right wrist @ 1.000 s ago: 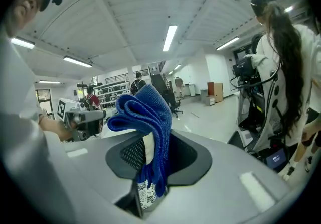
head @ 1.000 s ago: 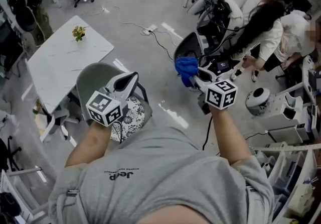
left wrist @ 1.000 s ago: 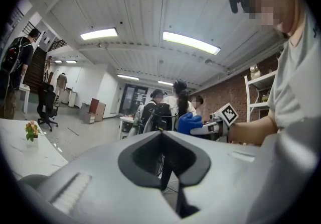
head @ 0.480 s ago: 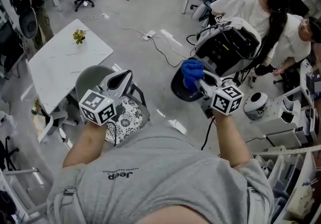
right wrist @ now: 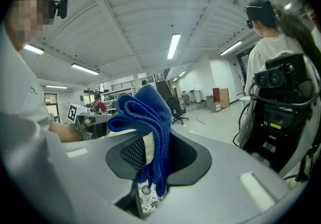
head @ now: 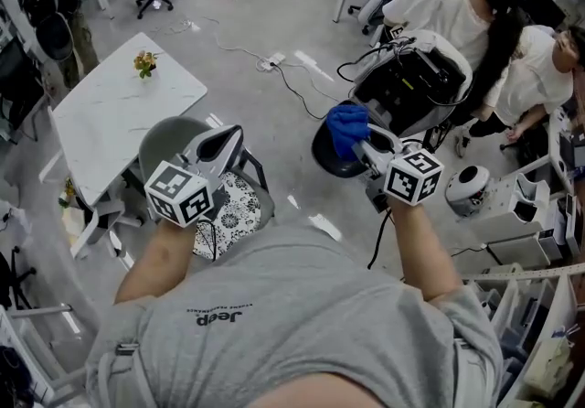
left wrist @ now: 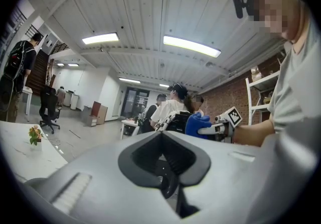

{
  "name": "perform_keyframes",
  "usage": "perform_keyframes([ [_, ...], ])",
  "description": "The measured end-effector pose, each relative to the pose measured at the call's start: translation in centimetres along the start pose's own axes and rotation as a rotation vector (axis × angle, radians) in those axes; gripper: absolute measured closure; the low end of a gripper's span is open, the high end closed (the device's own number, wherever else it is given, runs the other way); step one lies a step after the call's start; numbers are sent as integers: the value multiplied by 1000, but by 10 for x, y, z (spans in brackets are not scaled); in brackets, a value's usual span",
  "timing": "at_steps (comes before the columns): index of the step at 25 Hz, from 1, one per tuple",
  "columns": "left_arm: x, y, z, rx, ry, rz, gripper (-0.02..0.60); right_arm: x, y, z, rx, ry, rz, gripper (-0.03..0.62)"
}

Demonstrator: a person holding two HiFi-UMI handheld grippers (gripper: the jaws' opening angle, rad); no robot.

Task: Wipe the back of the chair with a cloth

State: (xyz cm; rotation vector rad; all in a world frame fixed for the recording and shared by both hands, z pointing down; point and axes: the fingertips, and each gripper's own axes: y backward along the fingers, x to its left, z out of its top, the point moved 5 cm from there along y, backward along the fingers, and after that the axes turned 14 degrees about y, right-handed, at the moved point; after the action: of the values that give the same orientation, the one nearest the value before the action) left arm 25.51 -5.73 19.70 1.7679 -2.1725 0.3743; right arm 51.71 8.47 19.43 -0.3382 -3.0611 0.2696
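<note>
We held the blue cloth (head: 345, 123) pinched in our right tongs (head: 359, 139), well away from the grey chair (head: 164, 139) below our closed, empty left tongs (head: 238, 135), and a loose pinch could let it drop.

Bright, even light falls from ceiling strip lights (left wrist: 190, 45); shadows are soft. My gripper views bulge, darkening to black at the corners, with blurry foregrounds.
</note>
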Motion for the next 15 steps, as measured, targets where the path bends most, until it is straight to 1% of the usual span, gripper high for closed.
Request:
perform_keyframes([
  [15, -1, 11, 0, -11, 5, 11, 568, 9, 4, 6, -18, 14, 9, 499],
])
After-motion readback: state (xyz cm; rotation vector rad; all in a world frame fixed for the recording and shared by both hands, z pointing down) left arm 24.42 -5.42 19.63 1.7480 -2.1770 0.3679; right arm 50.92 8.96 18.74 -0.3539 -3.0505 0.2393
